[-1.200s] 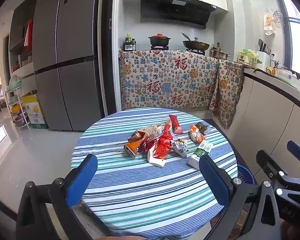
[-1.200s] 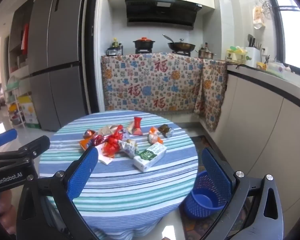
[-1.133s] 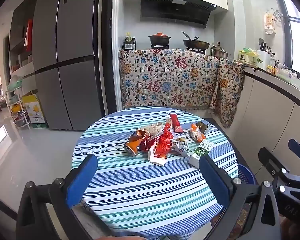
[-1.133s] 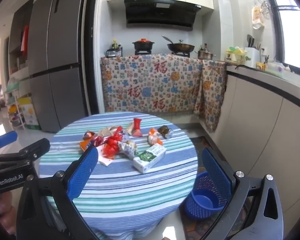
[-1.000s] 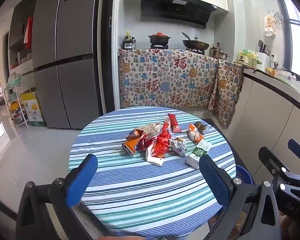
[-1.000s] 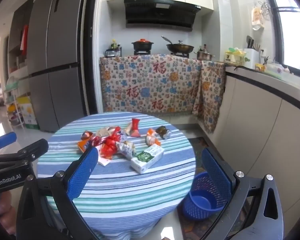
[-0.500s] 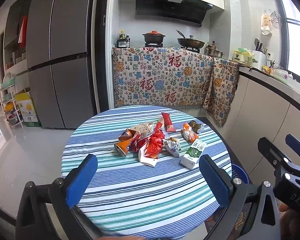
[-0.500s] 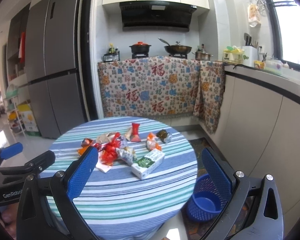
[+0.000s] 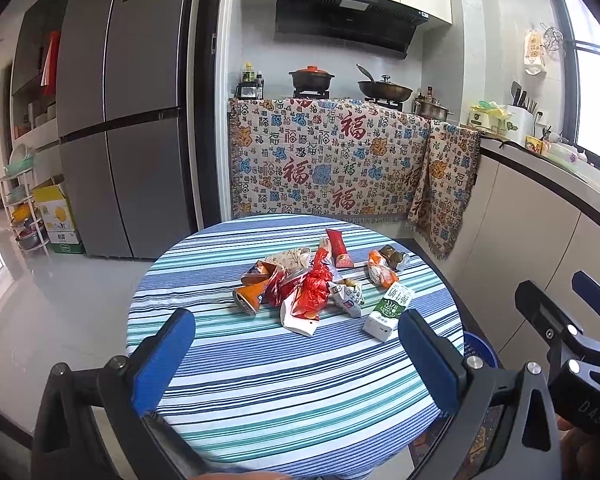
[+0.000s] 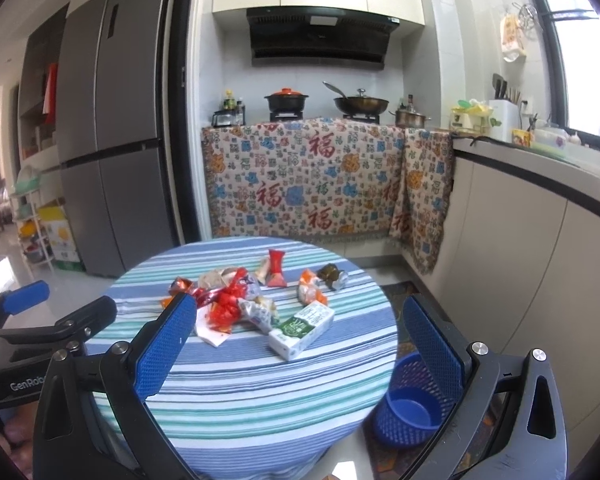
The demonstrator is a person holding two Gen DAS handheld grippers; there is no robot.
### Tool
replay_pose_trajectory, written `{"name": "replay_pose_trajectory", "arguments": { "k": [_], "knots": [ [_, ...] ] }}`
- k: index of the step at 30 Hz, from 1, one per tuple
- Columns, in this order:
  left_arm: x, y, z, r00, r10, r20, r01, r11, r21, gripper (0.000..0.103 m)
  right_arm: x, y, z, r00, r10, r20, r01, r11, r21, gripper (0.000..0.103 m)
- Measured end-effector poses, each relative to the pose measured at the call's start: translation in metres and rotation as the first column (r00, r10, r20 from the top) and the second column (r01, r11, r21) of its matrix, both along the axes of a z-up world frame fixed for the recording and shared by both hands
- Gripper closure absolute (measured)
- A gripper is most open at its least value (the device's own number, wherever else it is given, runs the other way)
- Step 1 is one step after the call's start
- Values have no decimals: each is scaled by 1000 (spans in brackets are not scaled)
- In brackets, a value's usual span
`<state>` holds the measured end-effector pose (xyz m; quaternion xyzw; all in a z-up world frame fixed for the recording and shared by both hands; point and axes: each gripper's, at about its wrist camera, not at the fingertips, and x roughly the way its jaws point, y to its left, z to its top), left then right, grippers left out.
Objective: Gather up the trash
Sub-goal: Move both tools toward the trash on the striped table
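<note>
A pile of trash lies on the round striped table [image 9: 260, 384] [image 10: 260, 384]: a red crumpled wrapper [image 9: 312, 292] [image 10: 226, 306], a green and white milk carton [image 9: 389, 312] [image 10: 302, 332], an orange can [image 9: 247, 299], a red sachet [image 9: 339, 249] [image 10: 276, 268] and an orange wrapper [image 9: 380, 271] [image 10: 310, 290]. My left gripper [image 9: 296, 360] is open and empty, in front of the table. My right gripper [image 10: 296, 344] is open and empty, also short of the trash. A blue basket [image 10: 414, 404] [image 9: 478, 354] stands on the floor right of the table.
A grey fridge [image 9: 120, 120] stands at the back left. A counter draped in patterned cloth [image 9: 328, 168] holds pots at the back. Cabinets [image 10: 540, 280] run along the right. A rack and boxes [image 9: 56, 216] stand at the far left.
Both grippers have drifted a little to the right and risen slightly, so the table and trash sit lower and more to the left in view. Both stay open.
</note>
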<state>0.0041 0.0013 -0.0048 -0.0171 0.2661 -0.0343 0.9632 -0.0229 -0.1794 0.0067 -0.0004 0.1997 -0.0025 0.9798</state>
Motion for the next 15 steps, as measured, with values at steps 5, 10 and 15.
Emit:
{"name": "replay_pose_trajectory", "arguments": {
  "k": [5,10,15],
  "knots": [
    [0,1,-1,1000,1,-3,-1,1000,-1,0,-2,-1,-1,1000,0,25,0,1000,-1,0],
    [0,4,-7,1000,15,-22,-15,1000,5,0,-6,-1,-4,999,-10,43,11,1000,-11,0],
    [12,8,-24,997,34,-71,-33,999,19,0,-4,-9,-16,999,-30,-21,30,1000,3,0]
  ]
}}
